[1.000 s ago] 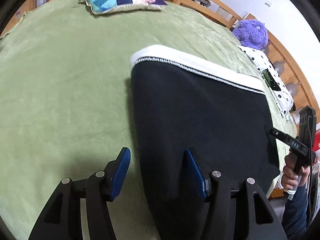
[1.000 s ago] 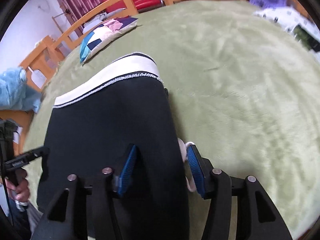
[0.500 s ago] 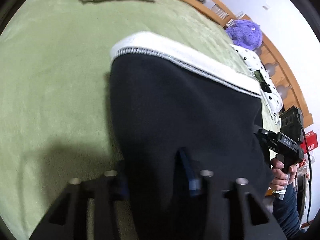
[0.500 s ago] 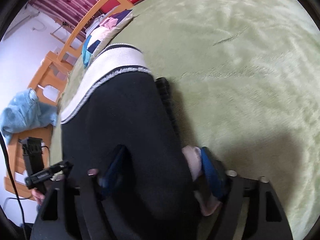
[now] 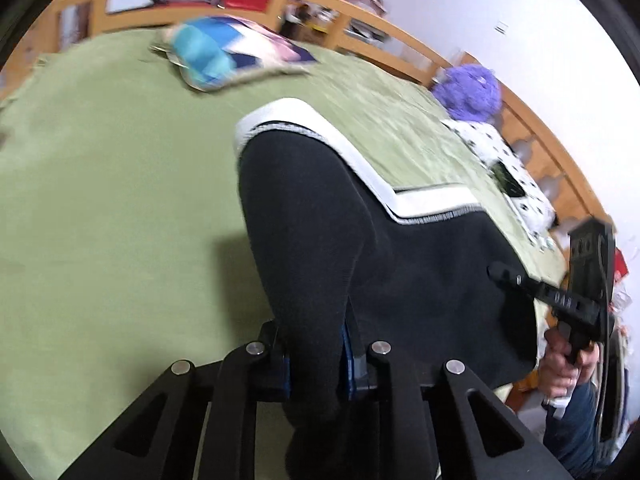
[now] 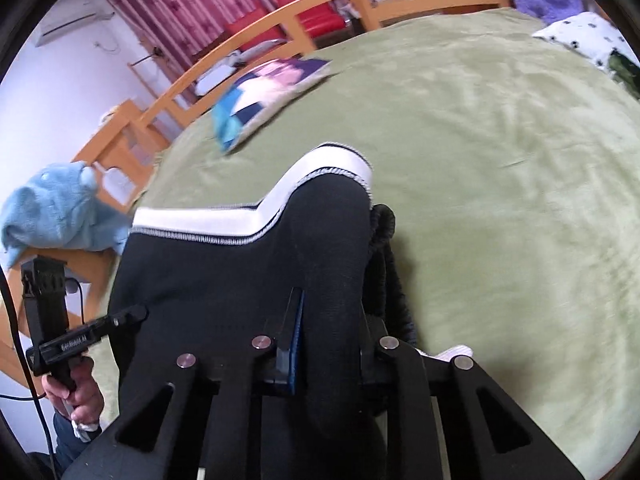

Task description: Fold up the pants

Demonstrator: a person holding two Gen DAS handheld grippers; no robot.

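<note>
Left wrist — tented black knit pants

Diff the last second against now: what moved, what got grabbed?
Both tools closed on the pants: left tool and right tool were open a second ago, and their jaws have just been closing, with black fabric pinched between them. The near edge is lifted off the blanket, and the white waistband now kinks in the middle. Pillow and plush toys stayed put.

Pants fabric hides both tools' fingertips.
</note>
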